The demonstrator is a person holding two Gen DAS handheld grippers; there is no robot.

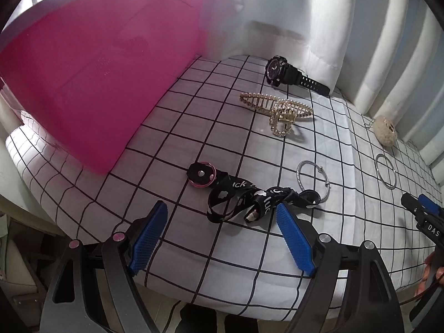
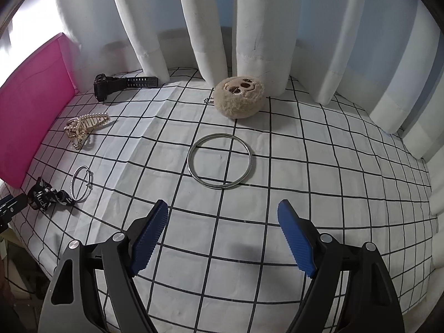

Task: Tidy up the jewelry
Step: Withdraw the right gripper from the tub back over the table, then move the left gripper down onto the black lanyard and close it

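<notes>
My left gripper (image 1: pixel 222 208) is open and empty, just short of a black printed ribbon strap (image 1: pixel 249 199) with a pink-rimmed disc (image 1: pixel 202 176). Beyond lie a thin silver hoop (image 1: pixel 312 179), a gold pearl hair claw (image 1: pixel 277 108) and a black watch (image 1: pixel 288 75). My right gripper (image 2: pixel 223 206) is open and empty, a little short of a large silver bangle (image 2: pixel 220 160). The right wrist view also shows the hair claw (image 2: pixel 83 126), watch (image 2: pixel 119 83), thin hoop (image 2: pixel 80 183) and strap (image 2: pixel 47 195).
A pink box (image 1: pixel 83 83) stands at the left on the checked white cloth (image 1: pixel 194 249); it also shows in the right wrist view (image 2: pixel 30 111). A beige fuzzy round plush (image 2: pixel 239 97) with a small chain sits by the white curtains (image 2: pixel 249 27). The cloth's front edge is close below.
</notes>
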